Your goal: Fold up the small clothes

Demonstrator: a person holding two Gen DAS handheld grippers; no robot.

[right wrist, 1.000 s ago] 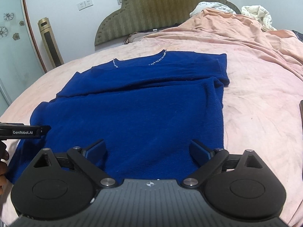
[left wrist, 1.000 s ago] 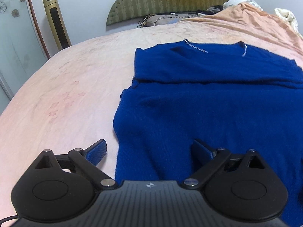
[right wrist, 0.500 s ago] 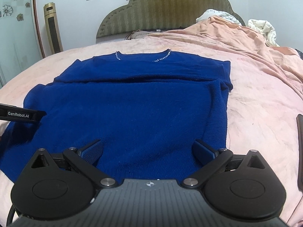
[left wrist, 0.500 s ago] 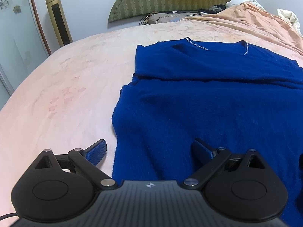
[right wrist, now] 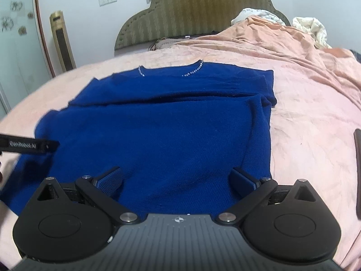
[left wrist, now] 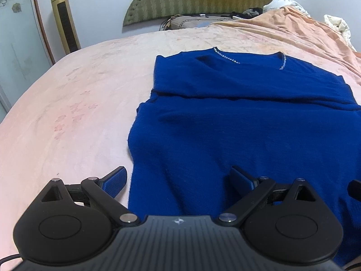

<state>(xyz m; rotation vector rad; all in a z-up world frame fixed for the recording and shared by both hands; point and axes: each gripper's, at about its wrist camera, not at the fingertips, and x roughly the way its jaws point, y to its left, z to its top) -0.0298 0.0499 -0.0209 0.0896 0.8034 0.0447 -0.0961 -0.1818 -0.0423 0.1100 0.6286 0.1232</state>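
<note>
Left gripper: the left gripper (left wrist: 178, 178) is hovering low over the near left corner of the garment, its blue-padded fingers (left wrist: 115, 179) spread wide apart and holding nothing; one pad is sitting over bare bed, the other over blue knit.
Right gripper: the right gripper (right wrist: 177, 177) is hanging over the near hem towards the garment's right side, fingers (right wrist: 109, 181) likewise standing wide apart with nothing between them.
Garment: the deep blue knitted sweater (left wrist: 237, 124) with a beaded neckline (right wrist: 191, 72) is lying flat on the bed, collar pointing to the headboard end, both sleeves folded across the chest so that a horizontal fold line is running from side to side; the hem is lying at the near edge, under both grippers.
Bed: the pale pink bedsheet (left wrist: 67, 113) is carrying the sweater; a rumpled peach blanket (right wrist: 293, 45) is heaped along the right side.
Far end: an olive padded headboard (right wrist: 196, 11) is standing at the wall, with a gold tower fan (left wrist: 64, 22) in the left corner.
Right edge: a dark flat object (right wrist: 357, 169) is lying there; what it is cannot be told.
</note>
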